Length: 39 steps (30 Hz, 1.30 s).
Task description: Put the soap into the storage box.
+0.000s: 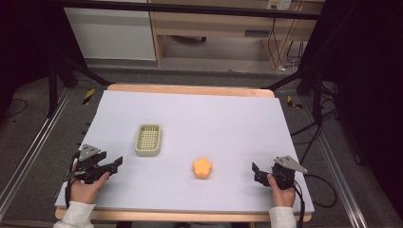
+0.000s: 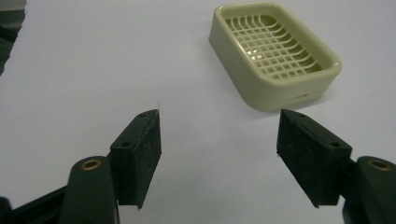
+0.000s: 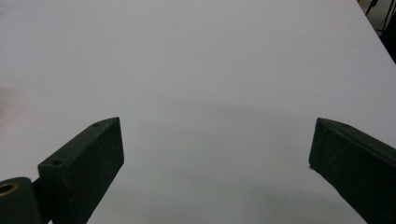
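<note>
While both hands rest at the lower edge of the high view, the left claw (image 1: 110,166) sits at the lower left of the frame, held in the person's left hand (image 1: 87,187) over the white sheet that covers the desk (image 1: 214,114). Its jaws stand wide apart with nothing between them; the left gripper view shows the same wide gap at the left claw (image 2: 219,140), with bare white surface between the two black pads. Up and to the right of that claw, a pale green basket (image 1: 148,139) with a lattice bottom lies flat on the sheet, left of centre in the frame; in the left gripper view the basket (image 2: 275,56) fills the upper right, near the jaw tips but apart from them. An orange flower-shaped object (image 1: 202,168) lies on the sheet just below centre, between the two claws and well apart from the basket. At the lower right, the right claw (image 1: 257,172) is held in the right hand (image 1: 281,192), pointing left toward the orange piece without touching it. The right gripper view shows the right claw (image 3: 217,144) spread wide, holding nothing, over plain white surface
</note>
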Each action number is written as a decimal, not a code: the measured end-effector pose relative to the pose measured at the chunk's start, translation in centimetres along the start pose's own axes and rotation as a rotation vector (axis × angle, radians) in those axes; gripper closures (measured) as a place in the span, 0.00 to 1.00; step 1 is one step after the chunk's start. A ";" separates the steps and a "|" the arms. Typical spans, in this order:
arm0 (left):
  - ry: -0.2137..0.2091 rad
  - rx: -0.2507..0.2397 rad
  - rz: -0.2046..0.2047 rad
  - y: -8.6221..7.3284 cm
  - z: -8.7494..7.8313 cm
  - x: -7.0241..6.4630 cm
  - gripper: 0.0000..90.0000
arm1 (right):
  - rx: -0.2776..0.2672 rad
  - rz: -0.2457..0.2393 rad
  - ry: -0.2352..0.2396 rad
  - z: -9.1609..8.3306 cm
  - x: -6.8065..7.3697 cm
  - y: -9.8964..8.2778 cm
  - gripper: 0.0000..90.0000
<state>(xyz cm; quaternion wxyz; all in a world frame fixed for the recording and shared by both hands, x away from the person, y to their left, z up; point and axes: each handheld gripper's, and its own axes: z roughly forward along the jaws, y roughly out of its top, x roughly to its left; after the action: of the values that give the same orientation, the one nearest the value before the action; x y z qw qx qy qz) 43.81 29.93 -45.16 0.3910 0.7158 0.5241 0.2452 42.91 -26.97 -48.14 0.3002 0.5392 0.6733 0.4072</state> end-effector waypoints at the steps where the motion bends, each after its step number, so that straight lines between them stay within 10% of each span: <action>1: -0.003 -0.006 0.002 0.0 0.0 -0.1 0.34 | 0.000 -0.001 0.003 0.0 0.0 0.0 0.04; 39: -0.138 0.022 0.113 0.8 0.5 -5.9 0.30 | -0.004 0.021 0.014 0.2 0.1 -0.3 0.04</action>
<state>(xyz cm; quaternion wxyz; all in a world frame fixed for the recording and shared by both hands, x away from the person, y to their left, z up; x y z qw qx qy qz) 42.66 24.10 -44.45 0.4038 0.7636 0.4575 0.2110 42.90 -26.83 -48.49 0.2922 0.5429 0.6688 0.4154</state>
